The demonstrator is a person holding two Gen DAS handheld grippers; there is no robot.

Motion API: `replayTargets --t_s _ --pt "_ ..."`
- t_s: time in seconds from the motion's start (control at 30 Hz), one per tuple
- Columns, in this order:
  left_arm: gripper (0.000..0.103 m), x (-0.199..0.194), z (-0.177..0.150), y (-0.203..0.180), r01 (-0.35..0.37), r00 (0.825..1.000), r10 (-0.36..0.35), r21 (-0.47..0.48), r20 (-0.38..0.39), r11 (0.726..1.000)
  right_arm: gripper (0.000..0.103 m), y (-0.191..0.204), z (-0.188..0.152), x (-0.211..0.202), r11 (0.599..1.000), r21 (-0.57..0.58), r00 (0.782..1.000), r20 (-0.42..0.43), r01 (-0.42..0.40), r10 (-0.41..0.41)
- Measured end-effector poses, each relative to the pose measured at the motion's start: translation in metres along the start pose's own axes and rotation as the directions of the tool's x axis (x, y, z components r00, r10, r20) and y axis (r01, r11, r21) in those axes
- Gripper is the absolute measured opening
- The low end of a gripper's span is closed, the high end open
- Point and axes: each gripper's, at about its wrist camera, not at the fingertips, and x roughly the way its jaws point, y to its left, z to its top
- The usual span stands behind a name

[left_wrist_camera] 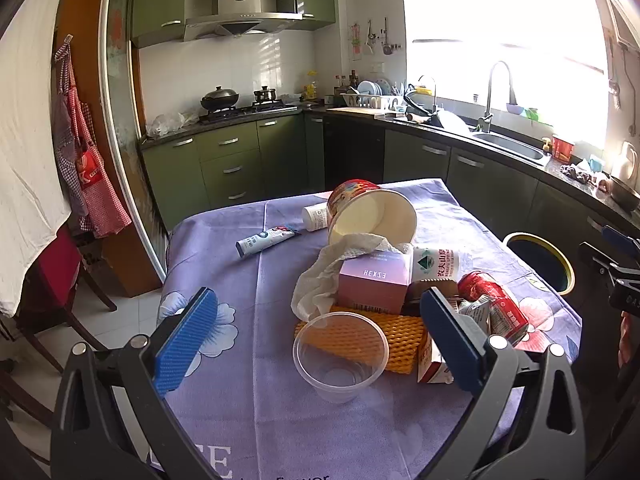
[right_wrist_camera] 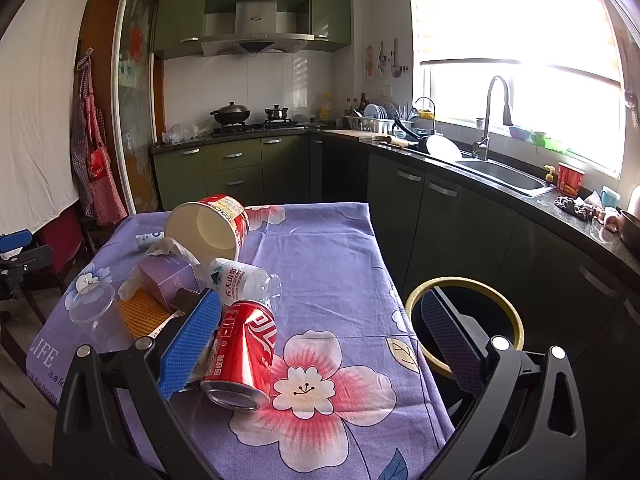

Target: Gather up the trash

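A: So, where does the trash sit?

B: Heaped on the surface (left_wrist_camera: 248,400), which wears a purple floral cloth. At the heap's back a paper noodle tub (left_wrist_camera: 370,210) lies tipped with its mouth toward the cameras, and a crumpled tissue (left_wrist_camera: 320,276) spills from it over a pink box (left_wrist_camera: 374,284). Just beside the box lies a clear water bottle (right_wrist_camera: 244,278).

A: And nearer the cameras?

B: A clear plastic cup (left_wrist_camera: 340,354) stands upright, touching an orange foam net (left_wrist_camera: 368,338). A red soda can (right_wrist_camera: 242,350) lies on its side, base toward the right wrist camera. Well apart from the heap rests a blue-and-white tube (left_wrist_camera: 266,240).

A: The grippers?

B: Left gripper (left_wrist_camera: 320,340) has its jaws wide apart, empty, with the cup seen between them. Right gripper (right_wrist_camera: 320,344) is also spread wide and holds nothing; the can is just beside its left finger.

A: A bin?

B: A dark, yellow-rimmed bin (right_wrist_camera: 508,304) stands beside the surface, off its right edge.
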Motion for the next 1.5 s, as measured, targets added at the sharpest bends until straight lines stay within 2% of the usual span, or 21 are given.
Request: replayTargets --t_s 1.5 --pt "0.097 0.002 0.000 -0.007 0.012 1.000 -0.012 0.018 -0.001 1.000 0.099 0.000 -0.007 0.013 1.000 0.002 1.000 -0.017 -0.007 0.007"
